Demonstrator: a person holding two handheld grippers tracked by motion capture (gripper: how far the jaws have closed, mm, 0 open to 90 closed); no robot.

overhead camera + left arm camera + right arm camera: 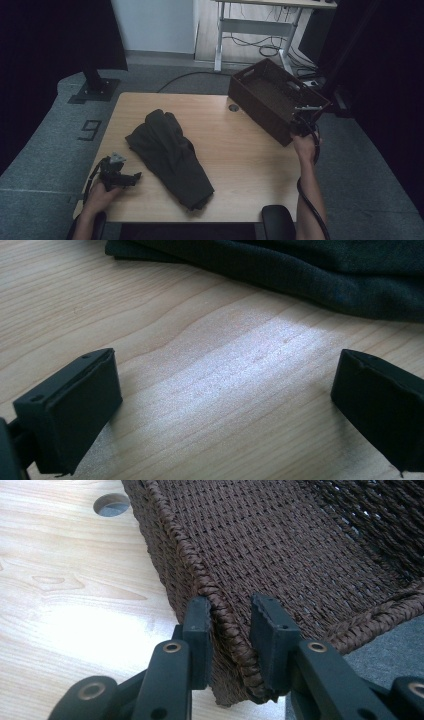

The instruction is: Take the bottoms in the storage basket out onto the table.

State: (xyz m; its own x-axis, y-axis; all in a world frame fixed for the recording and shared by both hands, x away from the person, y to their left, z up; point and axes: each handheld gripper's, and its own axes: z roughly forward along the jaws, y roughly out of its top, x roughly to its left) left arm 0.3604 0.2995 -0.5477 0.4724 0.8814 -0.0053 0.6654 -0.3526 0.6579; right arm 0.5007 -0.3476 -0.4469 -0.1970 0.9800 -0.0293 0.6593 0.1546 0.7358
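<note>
- Right gripper (230,630): jaws pinch the braided rim of the woven basket (310,550), one jaw on the outer wall, the other inside the basket.
- Woven basket (272,97): dark brown, rectangular, with a handle cut-out in its end wall. In the high view it sits tilted at the far right corner of the counter (240,160), its near right corner reaching past the counter edge, where the right gripper (303,122) grips it.
- Cable port (111,504): round hole in the counter top, just beside the basket's left wall.
- Left gripper (225,405): jaws spread wide with bare wood between them; nothing is held. In the high view the left gripper (131,178) rests near the front left edge of the counter, pointing toward the garment.
- Dark garment (170,157): folded, lying flat on the left-centre of the counter, well apart from the basket. In the left gripper view its edge (300,275) lies just ahead of the open jaws, not touching them.
</note>
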